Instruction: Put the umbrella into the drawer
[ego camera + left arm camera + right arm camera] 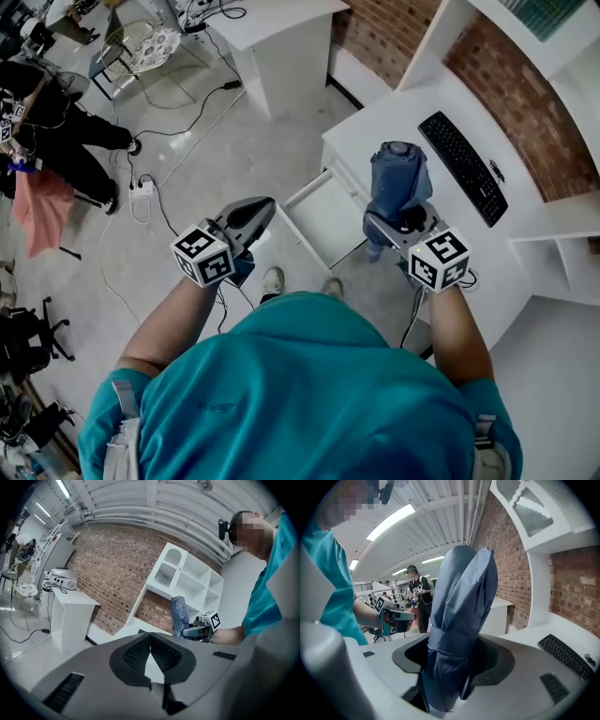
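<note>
A folded blue umbrella stands upright between the jaws of my right gripper, which is shut on it near its lower end. In the right gripper view the umbrella fills the middle and hides the fingertips of the right gripper. Below and to its left, the white drawer is pulled out of the desk and looks empty. My left gripper hovers left of the drawer, shut on nothing. In the left gripper view the left gripper has its pads touching, and the umbrella shows beyond it.
The white desk carries a black keyboard and stands against a brick wall with white shelves. A second white table stands behind. Cables and a power strip lie on the floor. A person stands in the background.
</note>
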Demonstrator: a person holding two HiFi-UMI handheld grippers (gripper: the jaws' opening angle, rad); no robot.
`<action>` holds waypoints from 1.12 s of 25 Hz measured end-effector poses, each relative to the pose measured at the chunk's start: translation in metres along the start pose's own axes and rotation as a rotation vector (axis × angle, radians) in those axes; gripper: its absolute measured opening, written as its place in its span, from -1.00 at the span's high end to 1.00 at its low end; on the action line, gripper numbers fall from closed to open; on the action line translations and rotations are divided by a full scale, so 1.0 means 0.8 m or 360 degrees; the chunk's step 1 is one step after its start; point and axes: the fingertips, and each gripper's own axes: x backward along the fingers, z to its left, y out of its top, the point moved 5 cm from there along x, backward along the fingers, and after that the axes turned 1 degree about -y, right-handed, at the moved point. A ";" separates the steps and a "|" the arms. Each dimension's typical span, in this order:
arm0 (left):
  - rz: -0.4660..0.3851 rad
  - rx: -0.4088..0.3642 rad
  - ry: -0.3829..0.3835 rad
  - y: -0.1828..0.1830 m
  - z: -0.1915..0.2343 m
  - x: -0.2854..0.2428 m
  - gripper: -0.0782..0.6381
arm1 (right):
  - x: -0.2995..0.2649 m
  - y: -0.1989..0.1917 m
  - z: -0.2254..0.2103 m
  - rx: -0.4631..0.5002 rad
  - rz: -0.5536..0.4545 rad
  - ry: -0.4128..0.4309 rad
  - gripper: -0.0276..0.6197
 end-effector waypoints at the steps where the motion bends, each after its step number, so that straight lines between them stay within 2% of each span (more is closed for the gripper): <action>1: 0.0020 0.0002 0.0006 -0.010 0.009 -0.008 0.73 | -0.017 -0.008 -0.003 -0.0007 0.0031 0.0013 0.07; 4: 0.0099 0.0029 0.0026 -0.051 0.033 -0.026 0.74 | -0.072 -0.046 -0.003 -0.0041 0.0152 0.0060 0.07; 7: 0.0160 0.0079 0.0032 -0.100 0.058 -0.042 0.73 | -0.133 -0.108 -0.004 -0.0094 0.0305 0.0102 0.07; 12: 0.0234 0.0112 0.0011 -0.189 0.111 -0.081 0.73 | -0.221 -0.237 -0.033 -0.0191 0.0552 0.0079 0.07; 17: 0.0331 0.0147 -0.0028 -0.296 0.163 -0.112 0.73 | -0.291 -0.377 -0.067 -0.0335 0.0768 0.0022 0.07; 23: 0.0347 0.0239 -0.0062 -0.374 0.193 -0.133 0.74 | -0.337 -0.489 -0.086 -0.0480 0.0964 -0.0020 0.07; 28: 0.0367 0.0263 -0.0077 -0.410 0.220 -0.144 0.73 | -0.385 -0.552 -0.103 -0.0616 0.1010 -0.0035 0.07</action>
